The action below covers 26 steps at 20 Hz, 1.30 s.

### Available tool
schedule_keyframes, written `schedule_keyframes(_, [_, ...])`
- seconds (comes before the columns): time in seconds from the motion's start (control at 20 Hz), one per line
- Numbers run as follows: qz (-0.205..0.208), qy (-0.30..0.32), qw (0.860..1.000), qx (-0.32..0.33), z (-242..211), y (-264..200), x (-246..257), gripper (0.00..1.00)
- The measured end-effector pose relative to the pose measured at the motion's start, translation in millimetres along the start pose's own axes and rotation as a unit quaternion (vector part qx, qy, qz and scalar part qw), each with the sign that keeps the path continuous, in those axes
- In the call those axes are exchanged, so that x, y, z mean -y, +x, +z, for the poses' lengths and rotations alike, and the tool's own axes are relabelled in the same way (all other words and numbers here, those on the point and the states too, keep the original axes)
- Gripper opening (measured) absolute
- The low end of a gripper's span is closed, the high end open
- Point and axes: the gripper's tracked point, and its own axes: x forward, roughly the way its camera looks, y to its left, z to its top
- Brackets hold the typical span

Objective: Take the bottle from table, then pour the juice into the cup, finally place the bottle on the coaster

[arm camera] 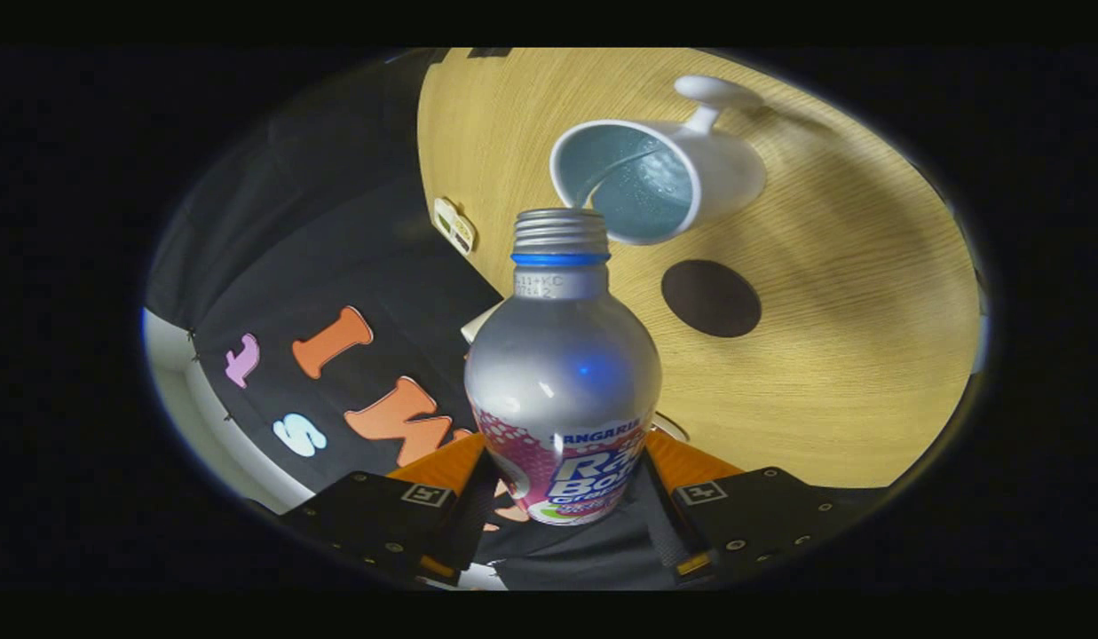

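Observation:
My gripper point(562, 497) is shut on a silver aluminium bottle point(562, 373) with a pink and blue label, both fingers pressing on its lower body. The bottle is tilted over, its uncapped threaded mouth point(559, 222) reaching the rim of a white cup point(659, 177) with a pale blue inside. The cup stands on the wooden table point(824, 355) just beyond the bottle's mouth, handle pointing away. A dark round coaster point(710, 298) lies on the table beside the bottle's neck, nearer to me than the cup. I cannot tell whether liquid is flowing.
The table's edge runs behind the bottle, and a small sticker point(454, 224) sits near that edge. A black cloth wall point(335, 266) hangs past the edge.

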Motion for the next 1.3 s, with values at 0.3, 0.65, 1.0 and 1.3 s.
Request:
schedule_keyframes(0.3, [0.014, 0.031, 0.999, -0.009, -2, -2, -9, 0.77])
schedule_keyframes(0.65, [0.014, 0.061, 0.998, -0.011, -2, -2, -14, 0.77])
schedule_keyframes(1.0, [0.042, 0.097, 0.994, -0.022, -2, -3, -28, 0.77])
schedule_keyframes(1.3, [0.044, 0.111, 0.993, -0.023, -1, -3, -29, 0.77])
